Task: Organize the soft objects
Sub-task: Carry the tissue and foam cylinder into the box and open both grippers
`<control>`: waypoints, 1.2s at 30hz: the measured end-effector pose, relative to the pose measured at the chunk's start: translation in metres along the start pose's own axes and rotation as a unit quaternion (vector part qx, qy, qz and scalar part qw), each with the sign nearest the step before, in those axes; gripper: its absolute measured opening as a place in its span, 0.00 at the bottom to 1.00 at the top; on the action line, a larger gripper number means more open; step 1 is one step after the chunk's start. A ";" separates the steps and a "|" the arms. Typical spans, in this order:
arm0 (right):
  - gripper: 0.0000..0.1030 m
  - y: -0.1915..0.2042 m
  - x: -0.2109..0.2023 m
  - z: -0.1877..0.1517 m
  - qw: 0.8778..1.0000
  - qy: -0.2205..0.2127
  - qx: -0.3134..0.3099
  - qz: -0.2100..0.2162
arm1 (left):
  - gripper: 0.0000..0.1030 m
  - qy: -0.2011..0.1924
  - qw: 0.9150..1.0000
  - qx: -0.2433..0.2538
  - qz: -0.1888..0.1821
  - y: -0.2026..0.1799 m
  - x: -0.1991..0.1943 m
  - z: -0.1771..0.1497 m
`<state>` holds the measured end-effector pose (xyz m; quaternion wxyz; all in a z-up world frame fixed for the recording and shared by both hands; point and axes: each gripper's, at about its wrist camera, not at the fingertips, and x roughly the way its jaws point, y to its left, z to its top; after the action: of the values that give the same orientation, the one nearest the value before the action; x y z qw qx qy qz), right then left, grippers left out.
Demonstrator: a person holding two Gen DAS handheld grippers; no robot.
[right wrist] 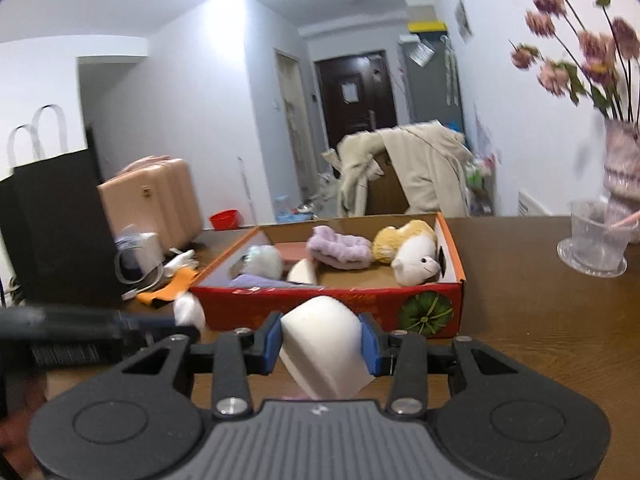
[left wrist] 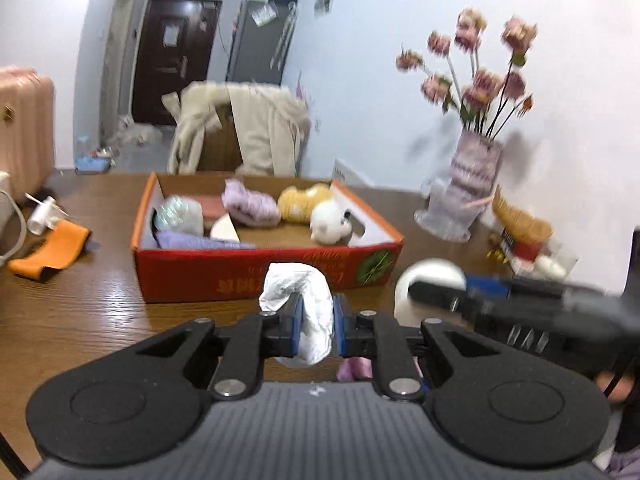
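1. Left wrist view, surface and room: a brown wood-grain counter (left wrist: 100, 304) stands in a white-walled room with a dark door (left wrist: 172, 52) at the far end. A beige coat (left wrist: 256, 128) hangs over a chair behind the counter.
2. Left wrist view, container: a red open-top cardboard box (left wrist: 256, 268) holds a lilac knitted bundle (left wrist: 250, 204), a yellow plush piece (left wrist: 300, 202), a white plush animal (left wrist: 330, 224) and a pale wrapped ball (left wrist: 178, 214).
3. Left wrist view, jaws: the left gripper (left wrist: 316, 322) has its jaws pinching a crumpled white cloth (left wrist: 300, 292), held just in front of the box's near wall.
4. Left wrist view, surroundings: a ribbed vase of pink flowers (left wrist: 472, 176) stands at right, an orange folded cloth (left wrist: 52, 250) lies at left.
5. Right wrist view, jaws: the right gripper (right wrist: 320, 344) has its jaws pressed on a white foam block (right wrist: 324, 344), near the box's front wall.
6. Right wrist view, surroundings: a black paper bag (right wrist: 56, 224) stands at left; a clear glass bowl (right wrist: 592, 244) sits at right.
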<state>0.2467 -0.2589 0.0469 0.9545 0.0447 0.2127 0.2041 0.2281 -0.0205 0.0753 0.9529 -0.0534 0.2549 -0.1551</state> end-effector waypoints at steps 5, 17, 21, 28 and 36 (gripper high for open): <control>0.38 -0.009 -0.019 -0.024 1.000 0.000 0.014 0.015 | 0.16 0.008 0.999 0.007 0.039 -0.019 -0.021 -0.007; 0.39 -0.037 -0.018 -0.033 0.998 0.003 0.042 0.036 | 0.16 0.018 0.998 0.014 0.064 -0.036 -0.007 -0.006; 0.39 -0.035 -0.012 -0.027 0.998 0.005 0.040 0.052 | 0.16 0.022 0.998 0.012 0.056 -0.029 0.006 -0.001; 0.39 -0.041 0.009 0.006 0.998 0.006 0.041 0.055 | 0.16 0.018 0.996 0.078 0.031 -0.018 0.046 0.040; 0.39 -0.058 0.060 0.082 0.996 0.022 0.063 0.066 | 0.16 0.068 0.993 0.101 -0.006 0.029 0.146 0.100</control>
<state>0.3526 -0.2874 0.0880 0.9296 0.1137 0.2422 0.2535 0.4063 -0.0377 0.0883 0.9328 0.0519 0.3023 -0.1890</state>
